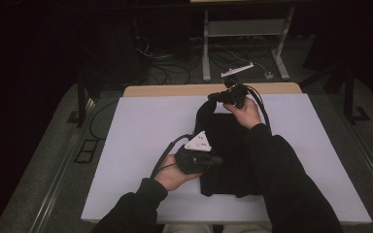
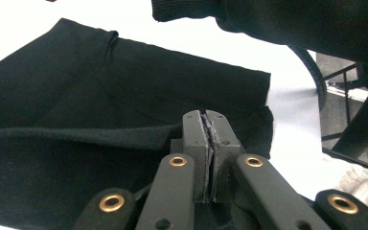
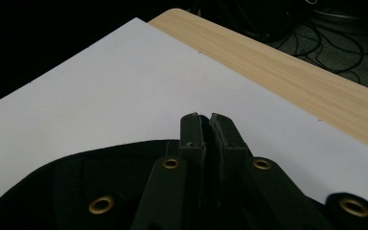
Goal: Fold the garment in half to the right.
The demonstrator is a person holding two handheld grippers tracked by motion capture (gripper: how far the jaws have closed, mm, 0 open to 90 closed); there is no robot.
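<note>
A black garment (image 1: 226, 155) lies on the white board (image 1: 141, 126), its long axis running from the near edge of the board toward the far edge. The left gripper (image 1: 212, 161), jaws pressed shut on a fold of cloth at the garment's left side, sits nearer the person; in the left gripper view (image 2: 210, 125) the cloth passes between the closed tips. The right gripper (image 1: 223, 95) pinches the garment's far end, jaws likewise closed on fabric (image 3: 205, 125). Both forearms reach forward over the garment, the right extended farther. A fold along the long axis appears likely next.
</note>
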